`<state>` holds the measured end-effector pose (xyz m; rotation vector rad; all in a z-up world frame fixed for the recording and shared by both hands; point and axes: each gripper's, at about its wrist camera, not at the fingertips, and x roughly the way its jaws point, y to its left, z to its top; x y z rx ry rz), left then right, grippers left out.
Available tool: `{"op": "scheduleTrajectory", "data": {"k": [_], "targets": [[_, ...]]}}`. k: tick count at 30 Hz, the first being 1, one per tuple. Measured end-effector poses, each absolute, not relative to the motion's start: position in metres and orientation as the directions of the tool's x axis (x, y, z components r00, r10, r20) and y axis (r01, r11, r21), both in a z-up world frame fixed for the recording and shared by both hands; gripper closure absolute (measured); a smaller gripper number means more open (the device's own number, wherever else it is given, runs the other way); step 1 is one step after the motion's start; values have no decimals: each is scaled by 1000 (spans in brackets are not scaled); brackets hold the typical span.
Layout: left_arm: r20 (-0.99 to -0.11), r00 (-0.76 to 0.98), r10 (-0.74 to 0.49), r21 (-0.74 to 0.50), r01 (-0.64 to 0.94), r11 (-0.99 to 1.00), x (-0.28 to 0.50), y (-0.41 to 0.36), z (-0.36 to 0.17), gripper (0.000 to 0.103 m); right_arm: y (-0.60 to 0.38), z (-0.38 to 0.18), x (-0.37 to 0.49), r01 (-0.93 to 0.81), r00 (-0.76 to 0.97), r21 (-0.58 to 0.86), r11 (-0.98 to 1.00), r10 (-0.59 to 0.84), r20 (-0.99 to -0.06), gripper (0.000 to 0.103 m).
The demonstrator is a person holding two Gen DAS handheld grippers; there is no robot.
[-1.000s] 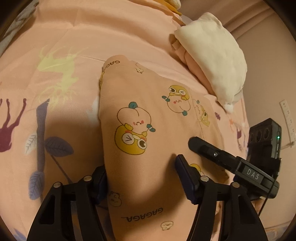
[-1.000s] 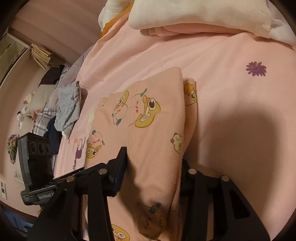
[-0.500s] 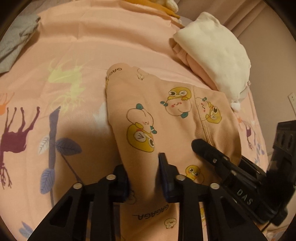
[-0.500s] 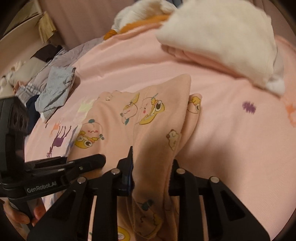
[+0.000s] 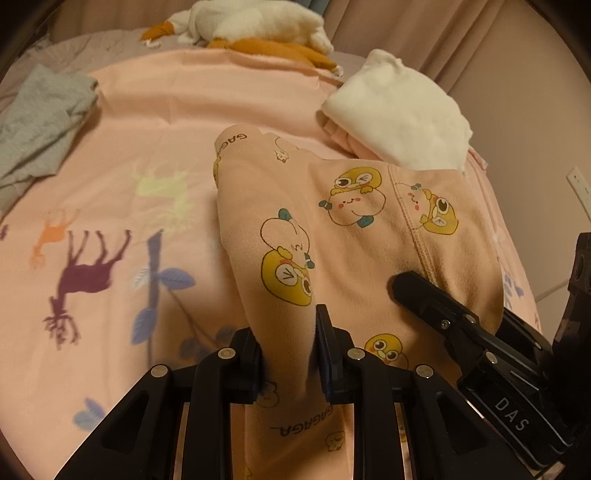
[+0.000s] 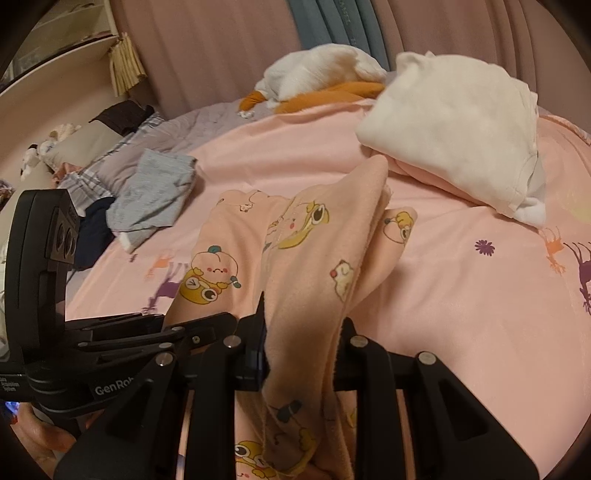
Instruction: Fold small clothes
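Since the earlier frame both grippers have closed and lifted the near edge of the printed pants point(image 5: 343, 221) off the bed point(image 5: 155, 110). Left gripper point(image 5: 288, 354) and right gripper point(image 6: 301, 343) each pinch a bunched corner; the far end rests mid-bed, near the folded white garment point(image 5: 399, 114) by the right edge. Fold step in hand: next, probably, carry the near edge evenly toward the far end.

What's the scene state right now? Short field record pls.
surface: bed with pink animal-print sheet
item in work: peach cartoon-print garment, near end lifted, far end on the sheet
left hand-held gripper: shut on a bunched fold of the garment
right hand-held gripper: shut on the garment's other side
folded stack: white folded garment beyond it
unfolded: grey garment at far left
other: plush toy at bed's far end
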<state>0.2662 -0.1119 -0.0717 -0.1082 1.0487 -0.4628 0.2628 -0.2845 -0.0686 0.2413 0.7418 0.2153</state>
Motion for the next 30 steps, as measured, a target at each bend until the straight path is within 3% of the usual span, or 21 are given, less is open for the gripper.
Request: {"op": "scheduleTrajectory", "data": {"k": [15, 30], "targets": [[-810, 457, -367, -256, 289, 923, 221, -66, -49, 81, -237, -49, 223, -179, 705, 325, 929, 351, -616, 79], [-833, 461, -306, -221, 228, 948, 228, -25, -74, 81, -188, -70, 243, -208, 663, 329, 921, 380, -645, 79]]}}
